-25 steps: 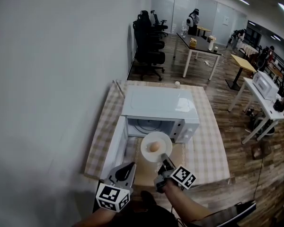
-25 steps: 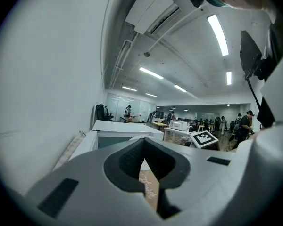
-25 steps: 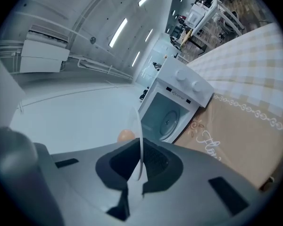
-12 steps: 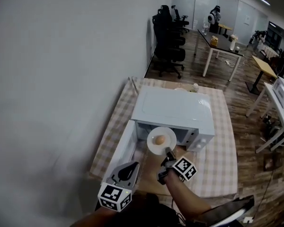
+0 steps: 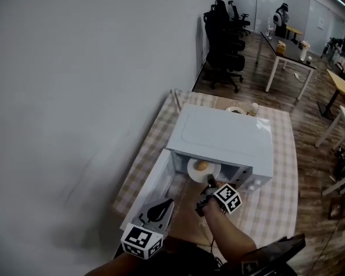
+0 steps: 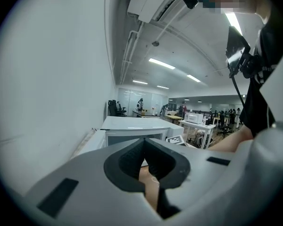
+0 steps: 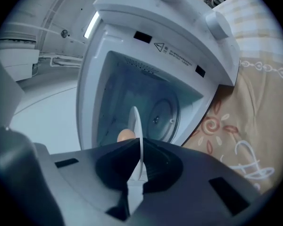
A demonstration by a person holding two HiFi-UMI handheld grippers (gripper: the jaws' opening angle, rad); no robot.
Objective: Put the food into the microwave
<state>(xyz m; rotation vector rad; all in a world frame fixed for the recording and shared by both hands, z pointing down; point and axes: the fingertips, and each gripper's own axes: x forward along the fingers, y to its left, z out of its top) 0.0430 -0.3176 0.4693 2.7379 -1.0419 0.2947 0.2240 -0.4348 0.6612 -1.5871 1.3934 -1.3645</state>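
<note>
Our right gripper, clamped on the plate by its rim, has carried the food, probably an egg, from in front of the microwave into its mouth. We judge only the set-down remains. Our left gripper is closed and empty.

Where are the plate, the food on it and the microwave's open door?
plate (image 5: 194,173): head view, bare white rim left of the food.
food (image 5: 201,165): head view, middle of the brownish round lump.
microwave door (image 5: 153,181): head view, inner face of the open door.
</note>
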